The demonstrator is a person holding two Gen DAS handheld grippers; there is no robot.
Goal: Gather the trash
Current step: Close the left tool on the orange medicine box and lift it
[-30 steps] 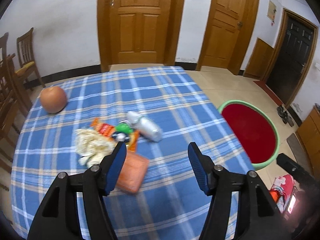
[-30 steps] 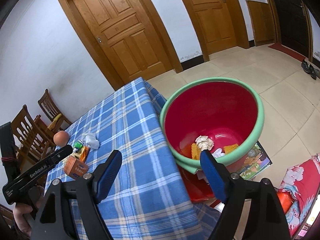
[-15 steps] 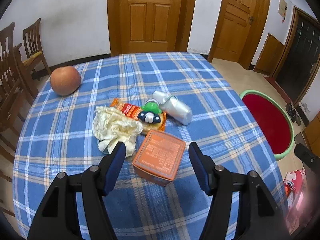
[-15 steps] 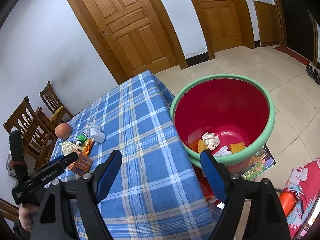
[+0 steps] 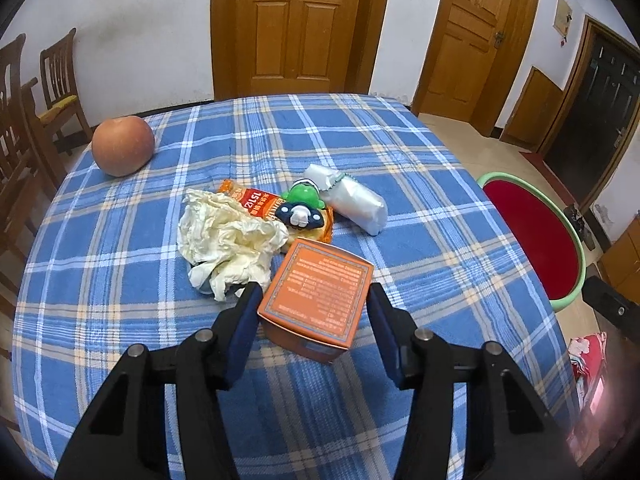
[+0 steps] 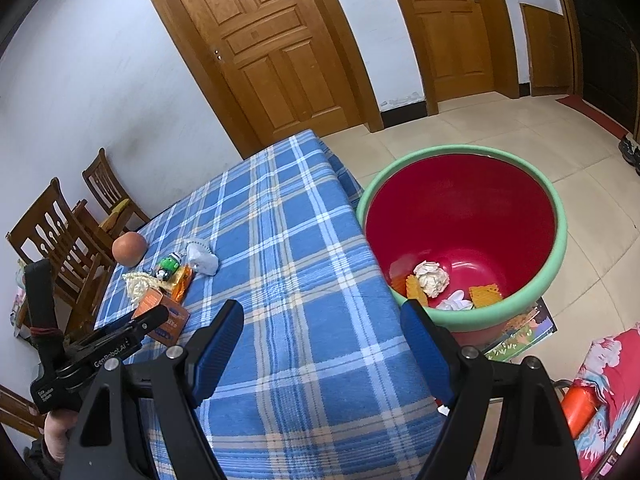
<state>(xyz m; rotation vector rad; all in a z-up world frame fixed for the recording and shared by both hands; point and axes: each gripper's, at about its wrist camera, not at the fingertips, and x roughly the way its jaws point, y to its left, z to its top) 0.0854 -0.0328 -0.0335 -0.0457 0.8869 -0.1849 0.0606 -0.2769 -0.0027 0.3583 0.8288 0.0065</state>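
Here we are bracketing one orange box (image 5: 320, 300) with the spread left gripper (image 5: 312, 328); crumpled tissue (image 5: 228, 240) is crowding its left finger; the right gripper (image 6: 320, 344) is gaping, empty.

Plaid table (image 5: 420, 208): apple (image 5: 123, 145), crumpled tissue (image 5: 228, 240), snack wrapper (image 5: 256, 204), foil packet (image 5: 352, 200), orange box (image 5: 320, 296).

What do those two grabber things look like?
Both are black plastic with blue pads inside the fingers and small silver screws. The left hand-held gripper shows white lettering along its side in the right wrist view. The right hand-held gripper looks the same. No cables visible.
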